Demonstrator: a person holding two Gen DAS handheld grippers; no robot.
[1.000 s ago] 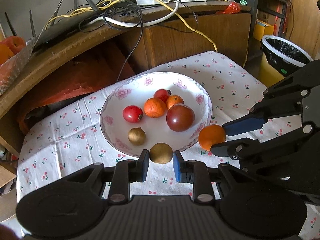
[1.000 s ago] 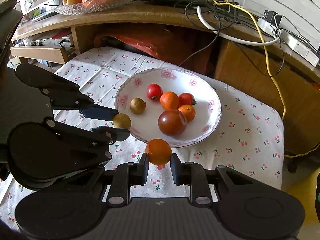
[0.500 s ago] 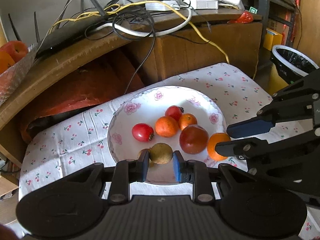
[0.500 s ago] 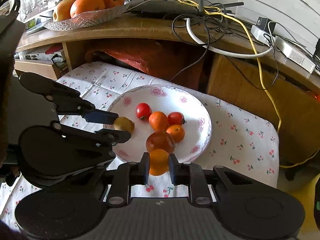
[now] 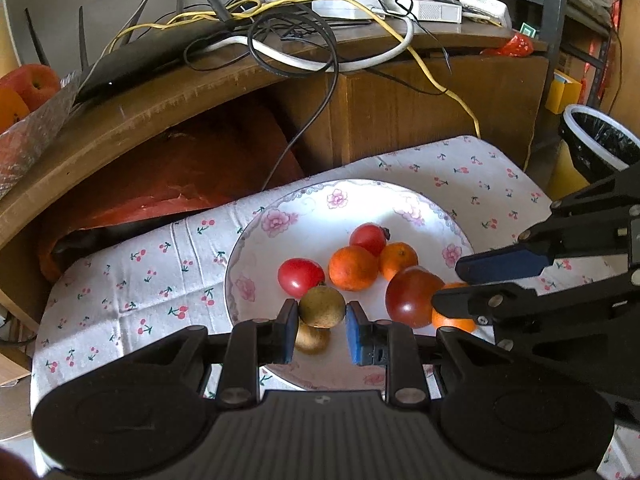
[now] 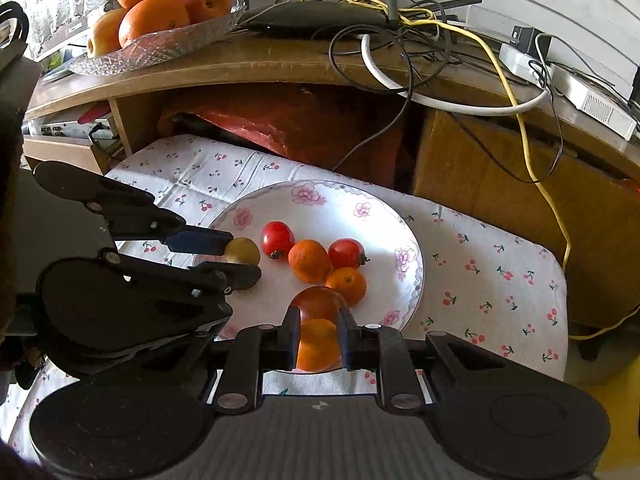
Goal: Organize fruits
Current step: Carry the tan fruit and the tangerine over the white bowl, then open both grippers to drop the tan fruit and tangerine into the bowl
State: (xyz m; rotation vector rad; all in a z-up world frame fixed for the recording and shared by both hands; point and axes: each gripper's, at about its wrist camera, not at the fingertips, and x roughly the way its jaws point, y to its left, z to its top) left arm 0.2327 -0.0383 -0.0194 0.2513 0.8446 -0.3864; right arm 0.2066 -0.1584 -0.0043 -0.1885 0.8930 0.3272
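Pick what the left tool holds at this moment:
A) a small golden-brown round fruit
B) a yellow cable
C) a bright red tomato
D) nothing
A: the left tool is shut on the small golden-brown round fruit, held above the white floral plate, while the right tool grips the round orange fruit.

In front of me stands a curved wooden desk (image 6: 280,64) carrying a black router (image 6: 316,20), tangled cables (image 6: 404,40) and white power strips (image 5: 420,10). A glass dish of oranges and apples (image 6: 160,36) sits at its left end. A red bag (image 5: 180,176) lies beneath. A lined waste bin (image 5: 600,148) stands to the right. Daylight is bright.
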